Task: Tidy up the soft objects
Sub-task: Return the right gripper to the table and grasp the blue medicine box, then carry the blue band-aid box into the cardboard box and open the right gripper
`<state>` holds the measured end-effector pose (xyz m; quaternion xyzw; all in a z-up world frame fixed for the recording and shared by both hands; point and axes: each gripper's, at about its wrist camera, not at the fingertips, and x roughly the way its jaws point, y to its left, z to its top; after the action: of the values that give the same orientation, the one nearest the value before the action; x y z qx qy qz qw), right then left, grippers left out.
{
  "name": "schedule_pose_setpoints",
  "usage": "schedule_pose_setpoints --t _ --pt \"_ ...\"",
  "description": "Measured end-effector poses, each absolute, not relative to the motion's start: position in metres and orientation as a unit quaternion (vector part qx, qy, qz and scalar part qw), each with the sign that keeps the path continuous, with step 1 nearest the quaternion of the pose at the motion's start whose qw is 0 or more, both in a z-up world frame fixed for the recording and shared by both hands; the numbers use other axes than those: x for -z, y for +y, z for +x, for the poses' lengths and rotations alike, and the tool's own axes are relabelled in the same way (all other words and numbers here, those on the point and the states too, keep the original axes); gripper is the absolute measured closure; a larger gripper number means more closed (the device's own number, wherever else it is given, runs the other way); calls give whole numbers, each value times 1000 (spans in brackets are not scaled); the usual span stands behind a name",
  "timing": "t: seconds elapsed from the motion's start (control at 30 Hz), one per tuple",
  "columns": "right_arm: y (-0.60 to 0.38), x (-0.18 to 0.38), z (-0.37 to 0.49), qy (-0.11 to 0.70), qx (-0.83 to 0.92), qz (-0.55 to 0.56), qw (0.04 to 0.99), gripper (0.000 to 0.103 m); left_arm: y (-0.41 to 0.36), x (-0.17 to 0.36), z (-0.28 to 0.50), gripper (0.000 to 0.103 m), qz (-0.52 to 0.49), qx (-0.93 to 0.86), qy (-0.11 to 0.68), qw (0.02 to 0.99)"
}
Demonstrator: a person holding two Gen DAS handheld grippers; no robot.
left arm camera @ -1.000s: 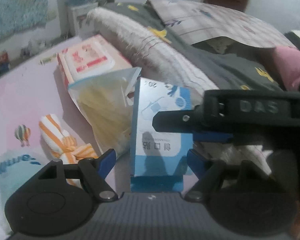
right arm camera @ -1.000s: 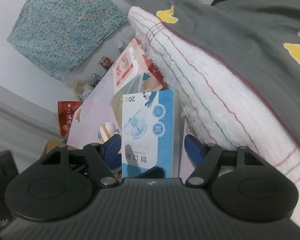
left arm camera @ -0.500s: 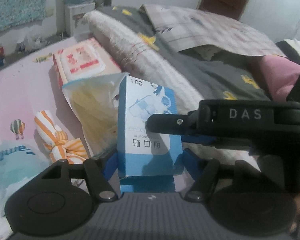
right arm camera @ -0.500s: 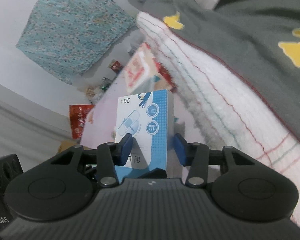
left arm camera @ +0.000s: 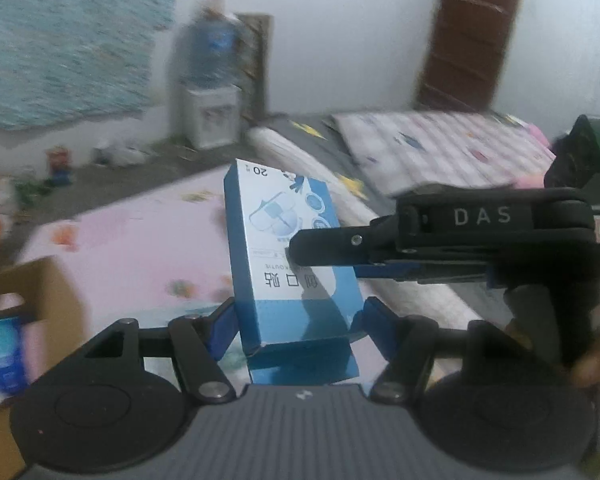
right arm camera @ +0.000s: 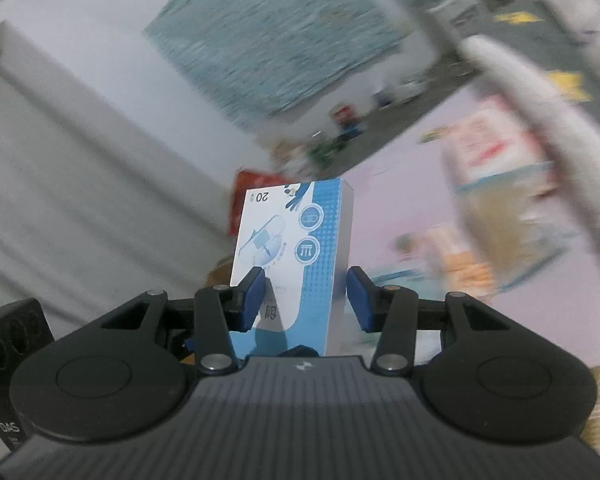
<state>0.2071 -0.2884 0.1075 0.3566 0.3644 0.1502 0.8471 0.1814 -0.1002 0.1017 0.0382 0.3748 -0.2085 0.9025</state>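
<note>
The blue and white cardboard box of plasters [right arm camera: 296, 264] sits nearest, lifted clear of the pink play mat [left arm camera: 132, 248] and gripped by both tools at once. The right gripper [right arm camera: 306, 300] is clamped on it, its blue pads pressing the box's two faces, the jaws having closed in over the last second. The left gripper [left arm camera: 300, 326] brackets the box's lower end from the other side; its pads [left arm camera: 224, 328] look to be touching the box edges, and its jaws have also been closing on it. In the left wrist view the right gripper's black finger crosses in front of the box from the right. At the mat's left edge stands an open brown cardboard carton [left arm camera: 28, 308] with a blue packet [left arm camera: 2, 356] in it, probably where sorted things go. Farther along the mat, toward its right edge, a red and white pack of wipes [right arm camera: 492, 148] and a clear plastic bag [right arm camera: 512, 216] lie against the rolled white quilt [left arm camera: 300, 156]. So the sorting seems only partly done: one item stowed, one in the air, several left.
</note>
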Motion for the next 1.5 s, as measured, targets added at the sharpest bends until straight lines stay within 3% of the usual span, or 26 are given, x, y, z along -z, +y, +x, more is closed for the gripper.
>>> schedule_pose_setpoints --t 0.37,0.67,1.07,1.23,1.5 --pt "-84 -89 288 479 -276 302 777 56 83 -102 156 35 -27 47 401 915" --pt "39 -15 333 594 -266 265 711 53 204 -38 186 36 -117 -18 487 865" --pt "73 72 359 657 -195 307 660 52 244 21 216 37 -101 -65 529 840" --pt "75 86 353 667 -185 318 648 52 240 22 212 29 -61 -70 530 843" --pt "85 102 350 675 -178 348 626 52 253 11 202 28 -56 -69 516 852"
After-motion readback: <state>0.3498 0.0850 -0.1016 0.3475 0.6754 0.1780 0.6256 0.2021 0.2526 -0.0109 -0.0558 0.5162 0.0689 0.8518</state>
